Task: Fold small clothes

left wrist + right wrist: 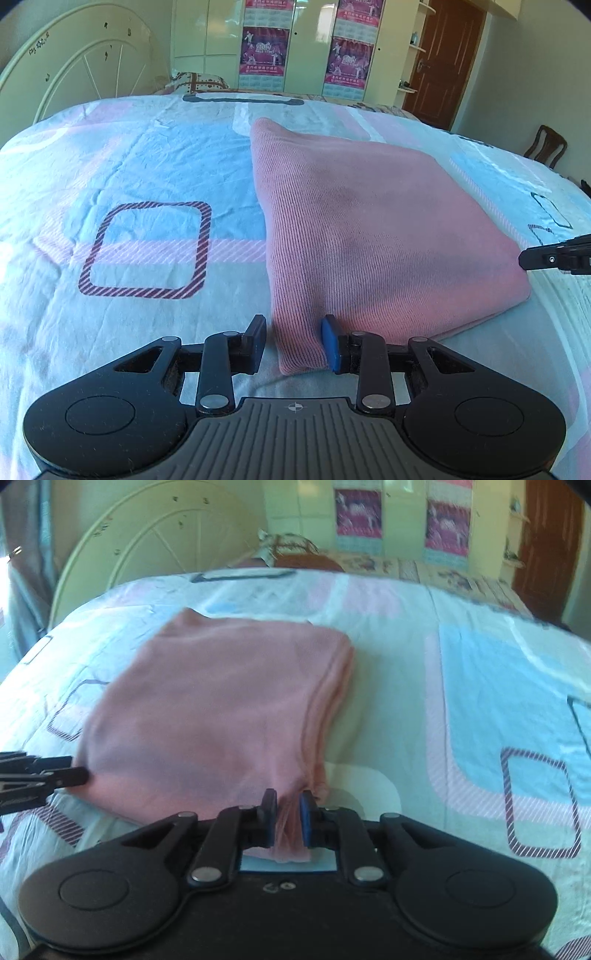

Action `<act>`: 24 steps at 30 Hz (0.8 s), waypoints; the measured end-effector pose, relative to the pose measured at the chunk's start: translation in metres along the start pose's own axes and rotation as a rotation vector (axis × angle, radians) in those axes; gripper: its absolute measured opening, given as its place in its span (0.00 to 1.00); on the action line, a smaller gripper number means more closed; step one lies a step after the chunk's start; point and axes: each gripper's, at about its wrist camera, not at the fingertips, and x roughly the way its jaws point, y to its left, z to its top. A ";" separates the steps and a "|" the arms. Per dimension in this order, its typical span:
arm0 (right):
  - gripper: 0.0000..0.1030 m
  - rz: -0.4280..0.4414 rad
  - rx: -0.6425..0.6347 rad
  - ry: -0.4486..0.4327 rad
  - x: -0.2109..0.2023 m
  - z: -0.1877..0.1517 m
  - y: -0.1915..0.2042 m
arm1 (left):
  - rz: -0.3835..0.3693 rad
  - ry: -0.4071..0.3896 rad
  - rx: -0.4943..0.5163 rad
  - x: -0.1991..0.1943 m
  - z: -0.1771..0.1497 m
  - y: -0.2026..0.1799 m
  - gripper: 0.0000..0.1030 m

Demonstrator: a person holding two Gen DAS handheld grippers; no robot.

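A pink knitted garment (369, 229) lies folded into a rough rectangle on the bed; it also shows in the right wrist view (221, 709). My left gripper (293, 341) is open at its near left corner, the corner lying between the spread fingers, close to the blue pad (330, 343). My right gripper (288, 819) is shut on the garment's near right corner, with bunched pink cloth pinched between its pads. Each gripper shows at the edge of the other's view: the right one (554, 258) and the left one (40, 779).
The bed sheet (147, 184) is pale blue and pink with striped squares. A white round headboard (81, 66) stands at the far left. Wardrobes with posters (264, 51), a brown door (447, 62) and a wooden chair (546, 146) stand beyond the bed.
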 end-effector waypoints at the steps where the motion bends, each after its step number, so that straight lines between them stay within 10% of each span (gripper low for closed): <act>1: 0.11 0.006 -0.020 0.001 -0.001 -0.002 0.003 | 0.002 0.001 -0.001 -0.001 -0.001 -0.001 0.31; 14: 0.10 -0.046 -0.038 0.070 0.025 -0.018 0.005 | 0.081 -0.016 0.029 -0.006 -0.008 -0.019 0.31; 21: 0.08 -0.023 -0.037 -0.054 -0.054 -0.036 0.012 | 0.076 -0.170 0.032 -0.096 -0.021 -0.058 0.33; 22: 0.11 -0.024 -0.033 -0.067 -0.067 -0.043 0.013 | 0.092 -0.174 0.025 -0.105 -0.026 -0.065 0.36; 24: 0.14 -0.027 -0.020 -0.099 -0.092 -0.059 0.015 | 0.106 -0.200 0.000 -0.123 -0.038 -0.076 0.77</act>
